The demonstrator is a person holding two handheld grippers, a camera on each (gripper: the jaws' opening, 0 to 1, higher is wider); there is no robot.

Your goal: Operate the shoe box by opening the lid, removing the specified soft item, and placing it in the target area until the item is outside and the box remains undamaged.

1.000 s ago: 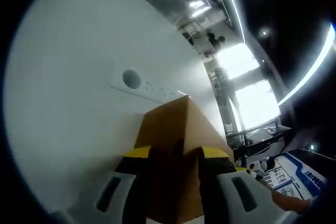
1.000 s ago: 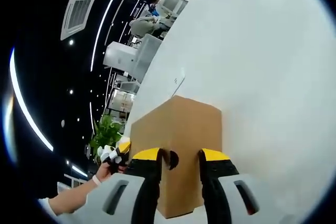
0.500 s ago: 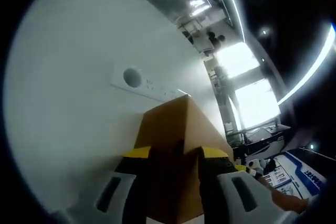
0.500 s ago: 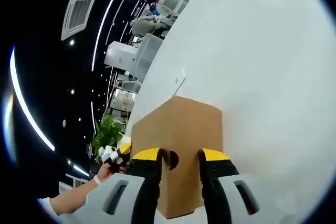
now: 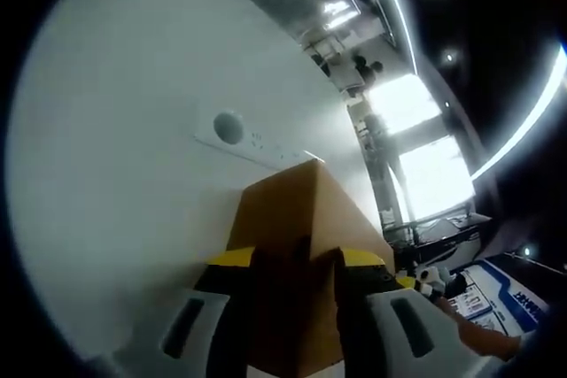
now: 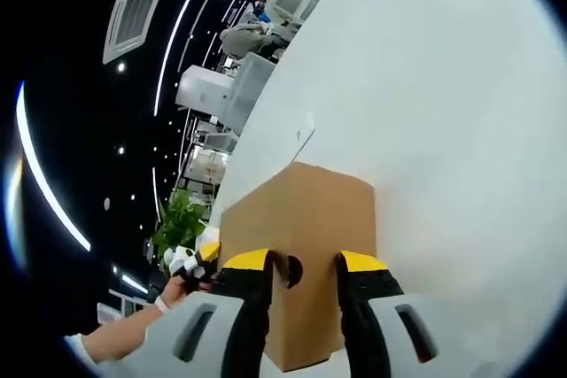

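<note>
Presently the brown cardboard shoe box [image 5: 297,245] sits on the white worktop [image 5: 115,219], its lid apparently still down. The left tool [image 5: 294,285] has its yellow-tipped jaws parted, straddling one end of the box at six o'clock in the left gripper view; the jaws reach the cardboard, but a firm pinch cannot be confirmed. The right tool [image 6: 303,285] stands likewise with jaws apart at the opposite end of the shoe box [image 6: 306,245], flanking a dark round hole in the end face. Judging by this, the opening step is in hand: next, the lid's edge must be caught and lifted evenly, gently enough not to crease the card.
</note>
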